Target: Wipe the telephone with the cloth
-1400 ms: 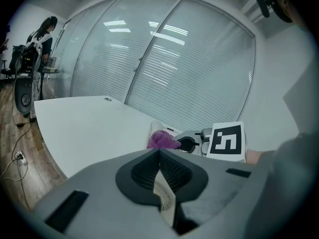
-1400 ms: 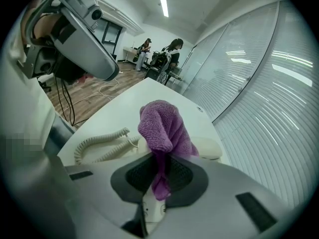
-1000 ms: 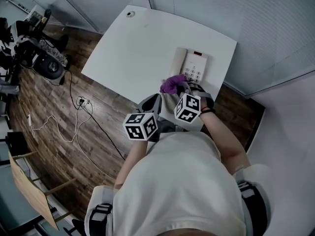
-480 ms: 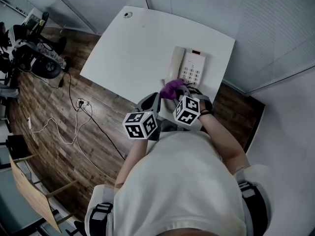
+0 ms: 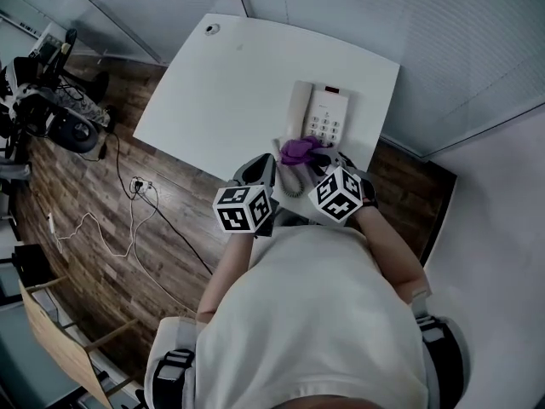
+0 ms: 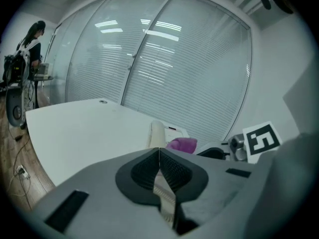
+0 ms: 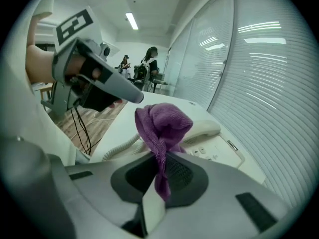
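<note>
A cream telephone [image 5: 319,116] lies near the right front edge of the white table [image 5: 230,83], handset on its left side. My right gripper [image 5: 313,158] is shut on a purple cloth [image 5: 298,150], which bunches up over the phone's near end. In the right gripper view the cloth [image 7: 162,126] rises from the closed jaws of the right gripper [image 7: 162,171], with the telephone [image 7: 212,136] just beyond. My left gripper [image 5: 258,170] hovers to the left of the phone, apart from it. Its jaws are shut and empty in its own view [image 6: 159,152], where the telephone [image 6: 158,132] and the cloth [image 6: 182,144] show ahead.
The phone's coiled cord [image 7: 118,147] runs along the table's near edge. A small round fitting [image 5: 210,29] sits at the table's far corner. Glass walls with blinds [image 5: 383,15] close in behind. Cables [image 5: 136,196] and equipment [image 5: 51,109] lie on the wooden floor at left.
My right gripper has rolled and shifted slightly to the right with the cloth still in it. The left gripper has stayed where it was.
</note>
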Demonstrator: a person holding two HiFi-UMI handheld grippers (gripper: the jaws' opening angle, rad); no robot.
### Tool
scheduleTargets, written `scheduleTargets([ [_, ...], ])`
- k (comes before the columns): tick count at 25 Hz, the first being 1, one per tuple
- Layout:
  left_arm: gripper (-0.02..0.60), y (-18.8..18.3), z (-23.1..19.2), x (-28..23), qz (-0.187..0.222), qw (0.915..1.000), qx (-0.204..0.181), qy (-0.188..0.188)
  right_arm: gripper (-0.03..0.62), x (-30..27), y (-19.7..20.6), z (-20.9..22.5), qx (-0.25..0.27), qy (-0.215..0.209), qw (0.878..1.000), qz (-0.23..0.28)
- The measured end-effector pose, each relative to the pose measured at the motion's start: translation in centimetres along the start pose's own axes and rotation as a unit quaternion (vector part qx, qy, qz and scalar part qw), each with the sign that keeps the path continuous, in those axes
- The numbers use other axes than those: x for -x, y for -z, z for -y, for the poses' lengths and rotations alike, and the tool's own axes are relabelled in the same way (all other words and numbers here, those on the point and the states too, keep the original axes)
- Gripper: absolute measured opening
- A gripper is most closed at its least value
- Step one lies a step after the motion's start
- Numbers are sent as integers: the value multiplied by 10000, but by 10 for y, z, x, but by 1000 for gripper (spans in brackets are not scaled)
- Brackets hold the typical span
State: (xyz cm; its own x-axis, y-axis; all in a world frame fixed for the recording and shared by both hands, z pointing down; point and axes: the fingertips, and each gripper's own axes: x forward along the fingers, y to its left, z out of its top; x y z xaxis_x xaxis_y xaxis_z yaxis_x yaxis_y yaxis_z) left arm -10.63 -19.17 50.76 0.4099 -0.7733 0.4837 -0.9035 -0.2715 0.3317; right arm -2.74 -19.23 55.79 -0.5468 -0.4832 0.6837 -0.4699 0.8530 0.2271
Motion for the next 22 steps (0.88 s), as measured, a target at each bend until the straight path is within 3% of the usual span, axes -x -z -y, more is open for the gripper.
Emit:
scheduleTargets([
  [4, 21, -8, 0, -21, -95, 9988, -480, -21, 46, 20, 1, 21, -716, 242, 9966, 334],
  [10, 21, -14, 7, -53, -307, 9970, -712, 64, 46, 37, 7, 45, -1556, 590, 9833, 737],
  [15, 28, -17, 11, -83, -451, 9958, -799, 45, 46, 44, 15, 56, -1807, 726, 9771, 862],
  [16, 71, -19, 11, -89, -489, 9957, -789, 61, 46, 46, 16, 57, -1847, 749, 9760, 872],
  [17, 166, -20, 12, -94, -520, 9957, -764, 78, 46, 47, 19, 58, -1885, 771, 9751, 878],
  [18, 195, -22, 12, -99, -528, 9959, -734, 71, 46, 48, 21, 59, -1919, 796, 9742, 880],
  [22, 213, -28, 10, -119, -598, 9952, -769, -88, 46, 55, 28, 63, -1980, 893, 9723, 863],
])
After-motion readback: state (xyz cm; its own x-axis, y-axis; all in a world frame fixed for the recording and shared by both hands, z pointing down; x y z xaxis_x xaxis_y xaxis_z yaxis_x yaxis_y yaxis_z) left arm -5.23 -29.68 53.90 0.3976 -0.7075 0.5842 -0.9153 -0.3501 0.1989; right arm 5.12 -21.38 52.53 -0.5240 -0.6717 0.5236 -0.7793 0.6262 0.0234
